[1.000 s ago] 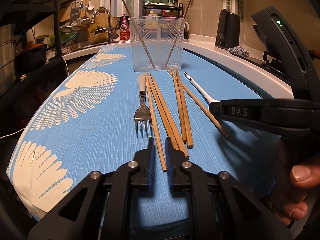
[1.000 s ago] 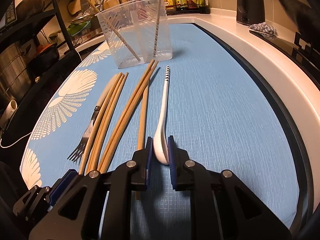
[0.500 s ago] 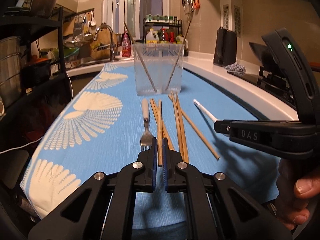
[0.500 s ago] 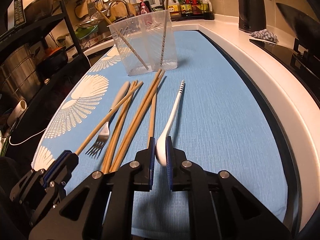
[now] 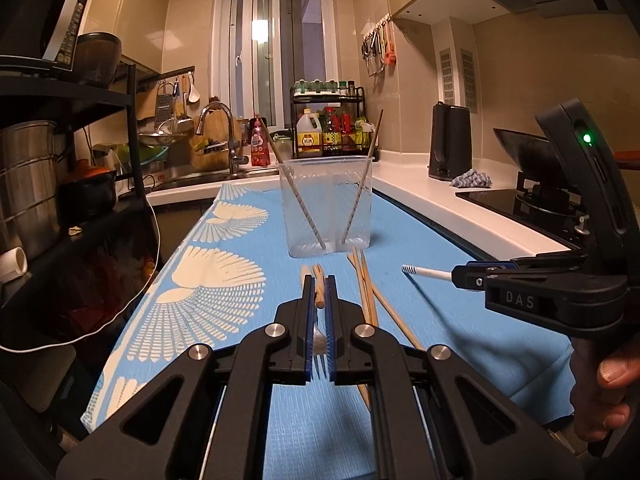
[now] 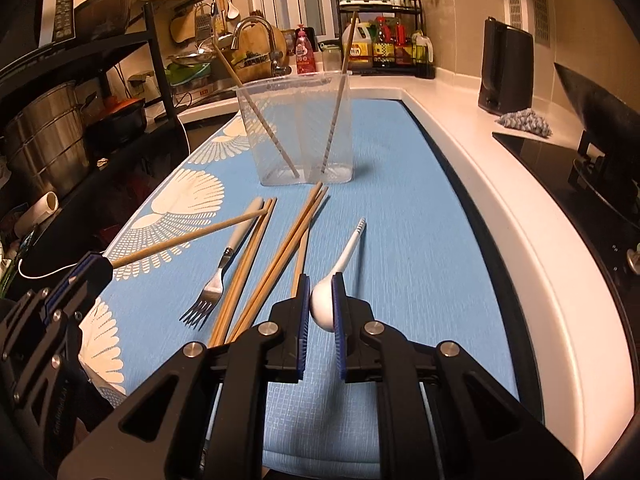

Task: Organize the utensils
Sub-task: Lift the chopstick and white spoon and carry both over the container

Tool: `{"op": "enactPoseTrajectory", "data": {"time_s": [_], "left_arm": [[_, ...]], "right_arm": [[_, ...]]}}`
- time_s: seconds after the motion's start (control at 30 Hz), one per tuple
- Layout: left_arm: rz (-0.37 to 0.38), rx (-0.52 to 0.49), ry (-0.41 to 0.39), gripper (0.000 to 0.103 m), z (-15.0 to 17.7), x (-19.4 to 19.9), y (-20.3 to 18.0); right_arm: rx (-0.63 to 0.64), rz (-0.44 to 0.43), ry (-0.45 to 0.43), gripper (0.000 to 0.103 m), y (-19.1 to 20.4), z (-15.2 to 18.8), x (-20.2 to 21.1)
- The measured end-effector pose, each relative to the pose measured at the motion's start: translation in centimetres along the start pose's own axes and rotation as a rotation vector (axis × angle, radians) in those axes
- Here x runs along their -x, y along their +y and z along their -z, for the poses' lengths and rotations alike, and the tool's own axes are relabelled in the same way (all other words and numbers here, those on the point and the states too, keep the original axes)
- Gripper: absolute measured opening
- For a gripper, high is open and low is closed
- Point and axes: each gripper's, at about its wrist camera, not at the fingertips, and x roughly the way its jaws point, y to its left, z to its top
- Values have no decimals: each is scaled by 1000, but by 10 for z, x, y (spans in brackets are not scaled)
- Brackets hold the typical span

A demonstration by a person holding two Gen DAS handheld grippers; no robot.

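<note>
Step in hand: carry phase, both picks made. Left gripper [image 5: 319,300] clamped on one wooden chopstick [image 6: 188,238], slim round rod held clear of counter [image 6: 460,208]. Right gripper [image 6: 321,312] clamped on bowl of white spoon [image 6: 340,270], glossy, striped handle tip pointing ahead. Next likely: tip each upright, drop into clear plastic holder [image 6: 298,128], two compartments, one chopstick already in each. Steel fork [image 6: 218,276], loose chopsticks [image 6: 276,260] lie on ribbed blue mat [image 6: 400,240].
</note>
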Motion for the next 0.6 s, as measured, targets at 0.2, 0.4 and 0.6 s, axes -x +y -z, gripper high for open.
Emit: {"op": "enactPoseTrajectory", "data": {"time_s": [0.2,0.4,0.6], "left_arm": [[4,-4,-19,5,-15,1,4],[22,-17,-45,5,-36,2,8],[75,10,-5,5,-62,-13,18]], "right_arm": [[22,12,-39,11,1,-12,10],[43,15,-88,12,2,-25,24],[39,3,-111,12,0,-45,33]]}}
